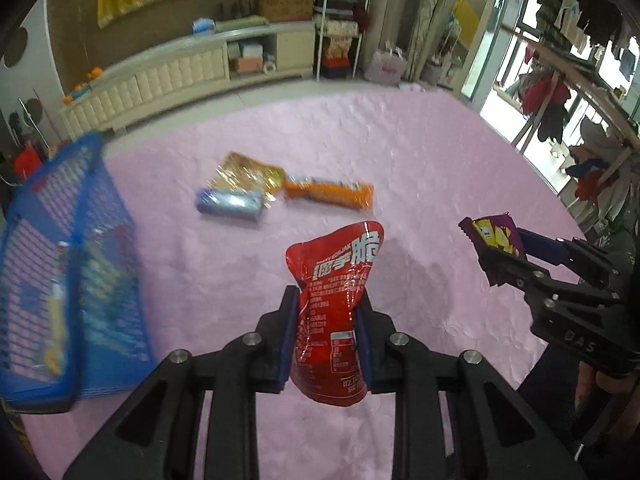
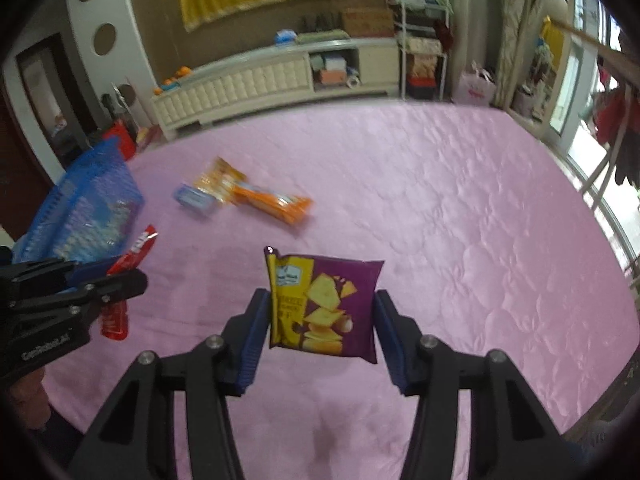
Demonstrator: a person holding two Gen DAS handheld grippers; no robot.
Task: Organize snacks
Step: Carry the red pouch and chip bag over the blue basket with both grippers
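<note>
My left gripper (image 1: 327,300) is shut on a red snack pouch (image 1: 334,312) and holds it above the pink cloth. My right gripper (image 2: 320,300) is shut on a purple chip bag (image 2: 326,306), also lifted. Each gripper shows in the other's view: the right one with the purple bag (image 1: 496,240), the left one with the red pouch (image 2: 120,292). A blue mesh basket (image 1: 60,264) (image 2: 86,208) stands at the left with some snacks inside. On the cloth lie a gold packet (image 1: 248,174), a blue packet (image 1: 229,203) and an orange packet (image 1: 330,194).
The pink cloth (image 2: 460,220) covers the whole work surface. A white low cabinet (image 2: 272,80) and a shelf rack (image 2: 420,32) stand beyond its far edge. A clothes rack (image 1: 568,92) is at the right.
</note>
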